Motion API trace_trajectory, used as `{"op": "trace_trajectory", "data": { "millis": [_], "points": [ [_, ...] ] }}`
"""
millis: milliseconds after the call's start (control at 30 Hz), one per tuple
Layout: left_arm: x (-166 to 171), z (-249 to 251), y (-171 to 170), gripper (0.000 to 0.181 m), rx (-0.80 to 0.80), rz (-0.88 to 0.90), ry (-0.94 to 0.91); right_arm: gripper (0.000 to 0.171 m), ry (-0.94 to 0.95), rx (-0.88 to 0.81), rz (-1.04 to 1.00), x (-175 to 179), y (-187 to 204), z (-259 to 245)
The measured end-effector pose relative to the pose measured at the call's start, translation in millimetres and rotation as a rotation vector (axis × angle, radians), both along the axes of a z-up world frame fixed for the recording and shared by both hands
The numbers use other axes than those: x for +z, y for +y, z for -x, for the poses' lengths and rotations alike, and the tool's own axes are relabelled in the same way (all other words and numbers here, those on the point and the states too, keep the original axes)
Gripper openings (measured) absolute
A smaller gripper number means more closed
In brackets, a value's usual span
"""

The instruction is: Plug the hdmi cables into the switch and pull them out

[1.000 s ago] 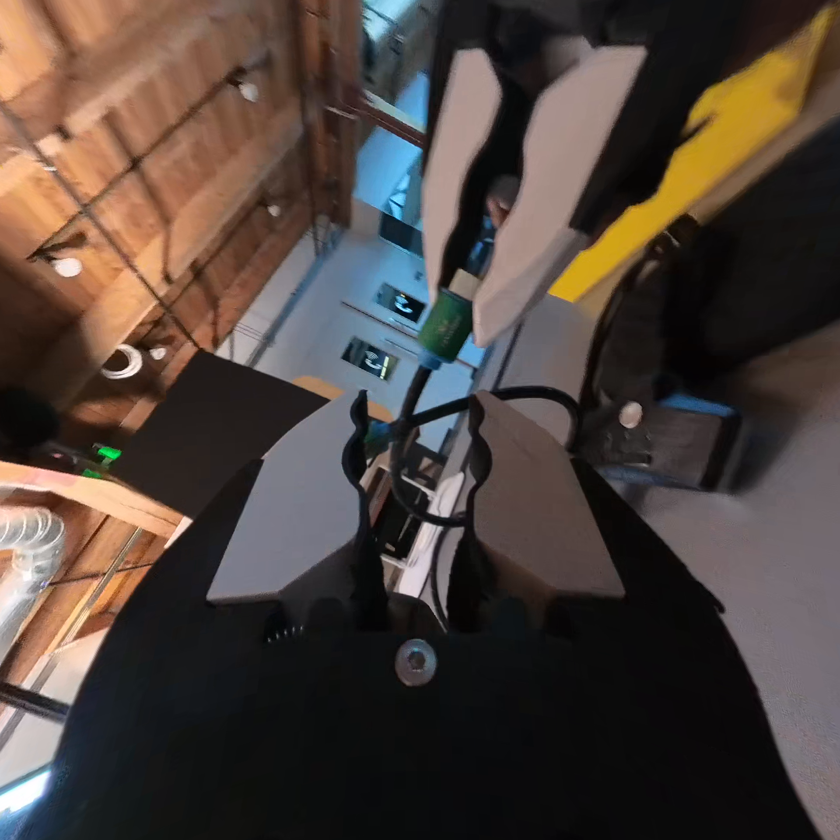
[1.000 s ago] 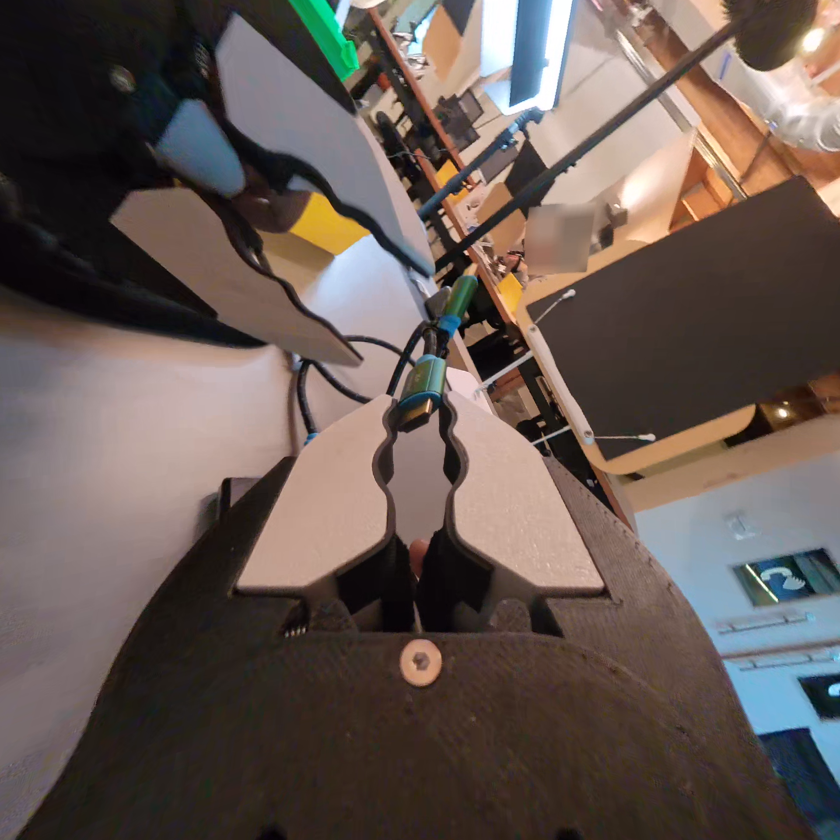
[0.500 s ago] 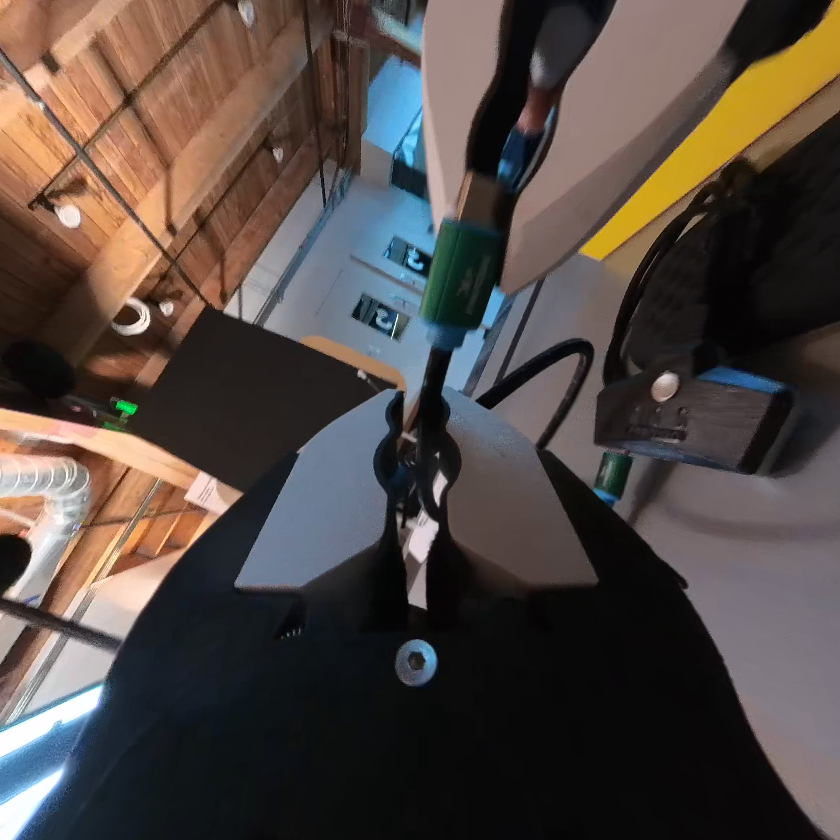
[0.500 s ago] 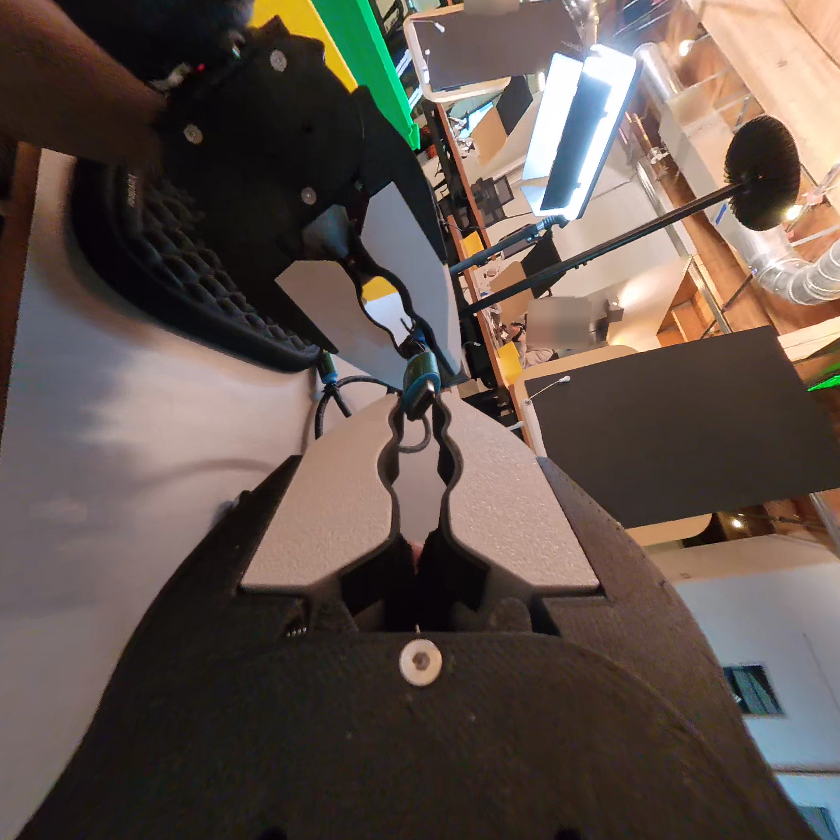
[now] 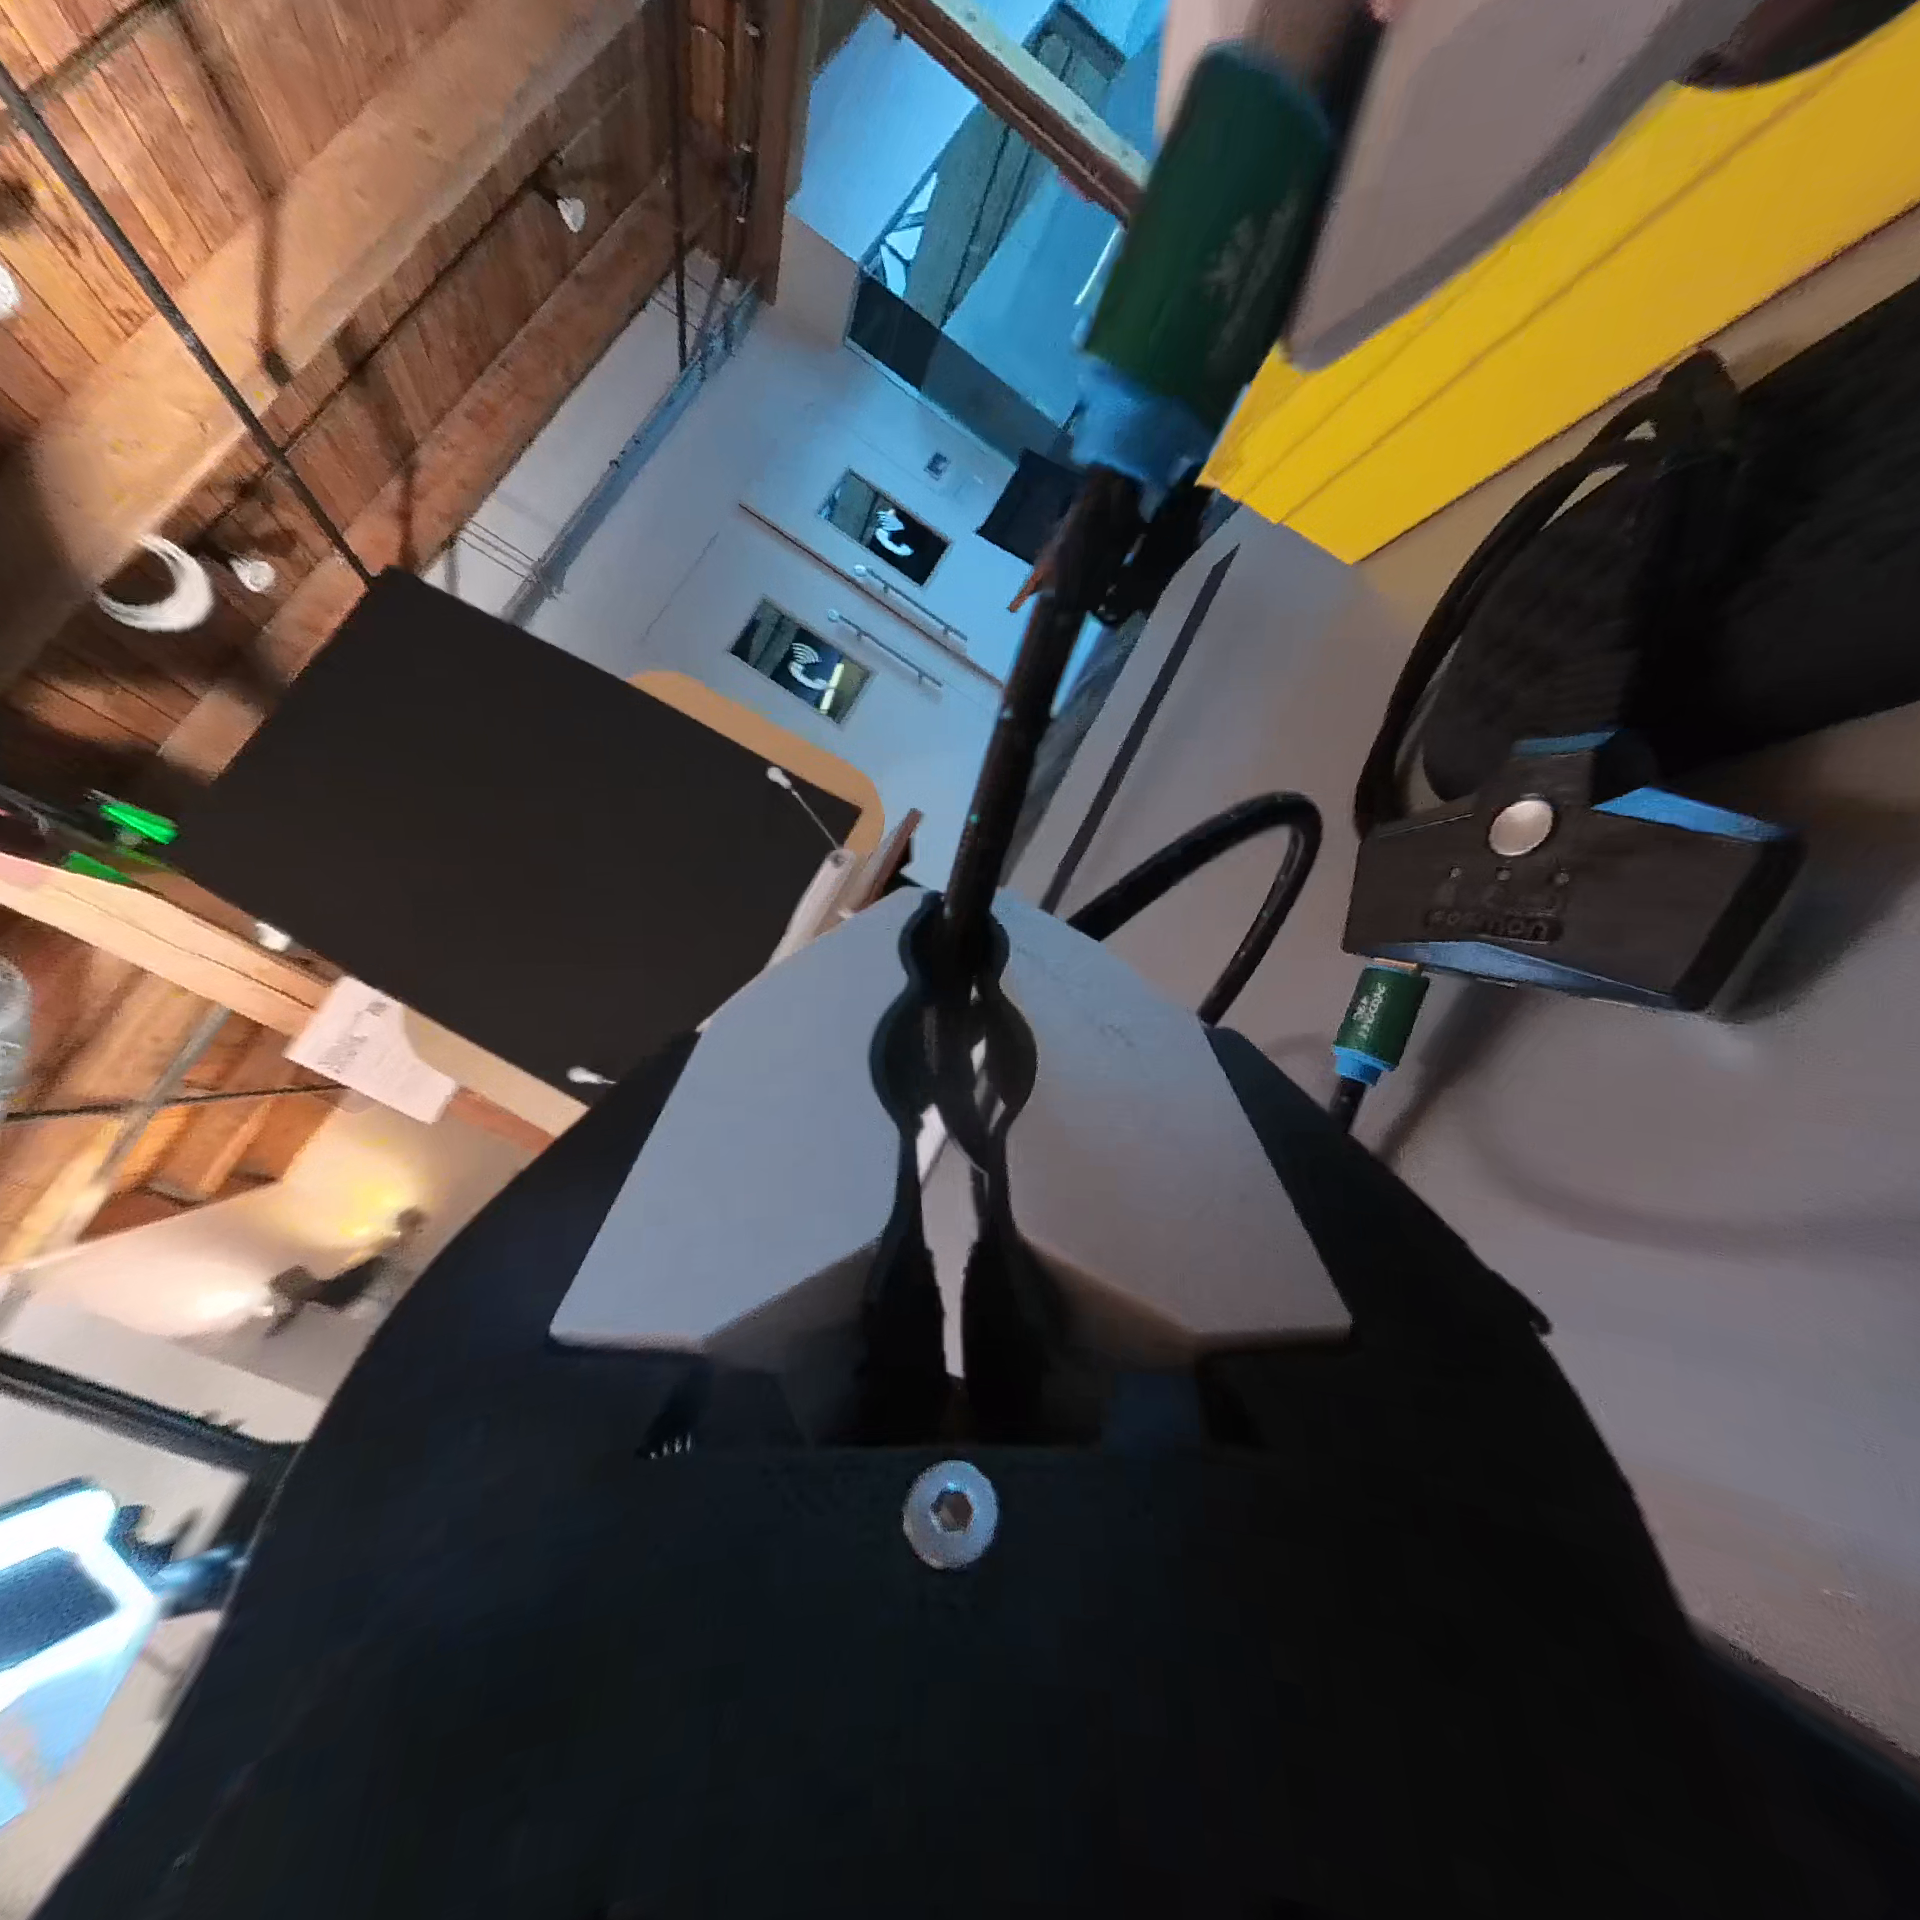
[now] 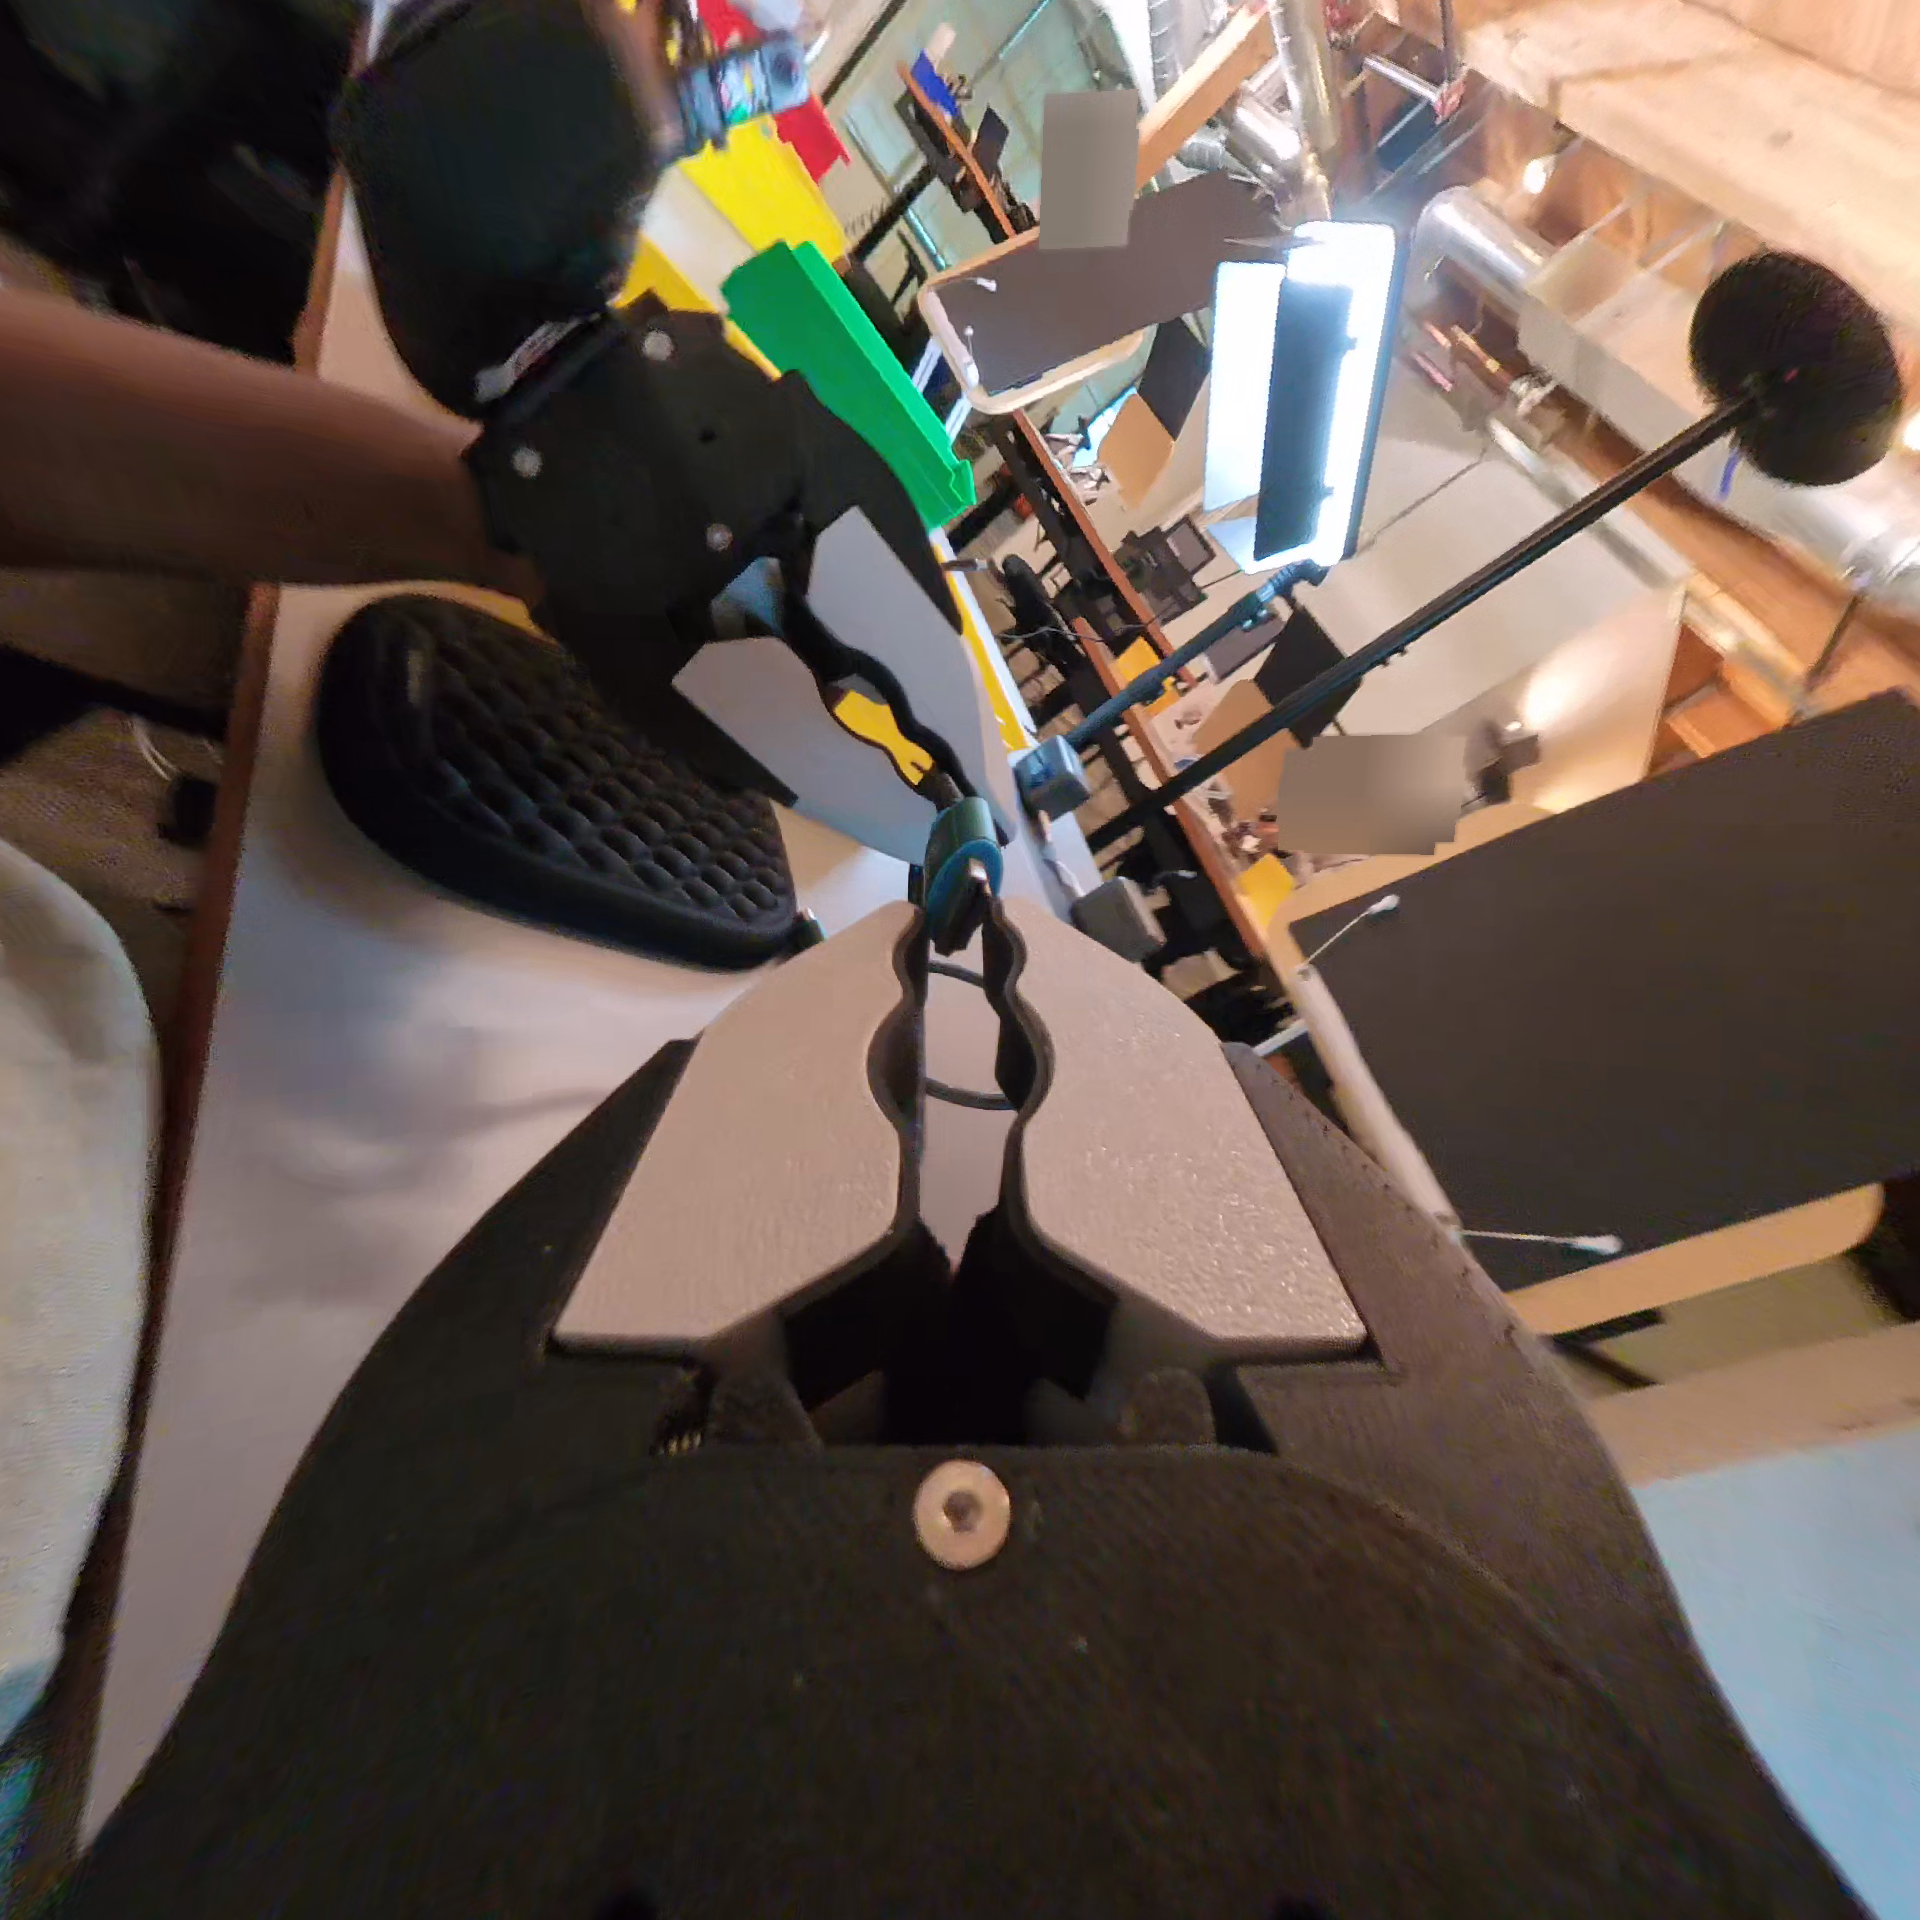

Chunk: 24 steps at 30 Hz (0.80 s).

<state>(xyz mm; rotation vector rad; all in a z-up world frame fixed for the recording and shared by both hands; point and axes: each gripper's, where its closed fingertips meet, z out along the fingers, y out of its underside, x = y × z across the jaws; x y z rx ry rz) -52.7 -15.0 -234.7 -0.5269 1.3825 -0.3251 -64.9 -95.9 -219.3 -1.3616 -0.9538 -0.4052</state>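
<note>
One green-shelled HDMI plug (image 5: 1205, 239) is up in the air, off the table, clamped at its metal end between the fingers of the right gripper (image 6: 961, 914). Its black cable (image 5: 997, 769) runs down into the left gripper (image 5: 956, 935), whose fingers are pinched together on the cord a little way behind the plug. So 2 grippers are on 1 cable, the pair close together above the pale table (image 5: 1558, 1195).

The switch (image 5: 1558, 894), a small black box with blue trim and a round silver button, sits on the table at the right. A 2nd green plug (image 5: 1377, 1023) lies just beside its near edge, and I can't tell whether that one is seated in a port or merely resting there.

My read: the held plug is clearly out of the switch, so either it's freshly pulled or about to go in. At least 1 insertion or removal looks left.

The plug shell looks rigid, with a blue collar where the cord leaves it. The cord is stiff enough to hold a loop. A black quilted case (image 6: 561, 779) sits on the table behind the switch.
</note>
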Motion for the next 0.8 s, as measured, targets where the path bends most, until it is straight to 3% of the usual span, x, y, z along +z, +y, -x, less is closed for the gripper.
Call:
{"op": "trace_trajectory", "data": {
  "millis": [133, 167, 267, 300, 367, 467, 600, 700, 800],
  "points": [
    [-0.9, -12.2, -24.6, 0.007, 0.0, -0.136, -0.007, 0.009, 0.162, 0.068, 0.083, -4.8, 0.9, -1.0],
    [-4.6, -15.3, -24.7, 0.0, 0.021, -0.153, 0.013, 0.01, 0.205, 0.084, 0.102, -6.4, 2.3, 0.1],
    [-10.6, -16.0, -17.1, 0.0, 0.065, -0.099, 0.091, 0.011, 0.28, 0.073, 0.147, -12.7, 8.6, -8.0],
    [-9.8, -13.7, -14.8, 0.0, 0.087, -0.091, 0.116, 0.011, 0.257, 0.06, 0.144, -14.8, 9.7, -11.7],
    [-7.1, -7.1, -5.9, 0.0, 0.169, -0.117, 0.173, 0.036, 0.136, 0.033, 0.052, -10.6, 8.5, -15.6],
    [-8.8, -2.2, -5.7, 0.0, 0.199, -0.122, 0.238, 0.05, -0.127, -0.016, -0.112, -3.3, 5.3, -9.9],
    [-16.5, -6.1, -19.6, 0.0, 0.151, -0.133, 0.287, 0.047, -0.325, -0.048, -0.127, -16.5, 11.3, 1.2],
    [-22.0, -8.2, -25.8, 0.0, 0.128, -0.161, 0.318, 0.027, -0.328, -0.065, -0.093, -21.7, 14.3, -1.4],
    [-21.8, -9.9, -30.0, 0.0, 0.093, -0.148, 0.301, 0.022, -0.263, -0.03, -0.053, -21.6, 10.1, 0.3]
  ]
}}
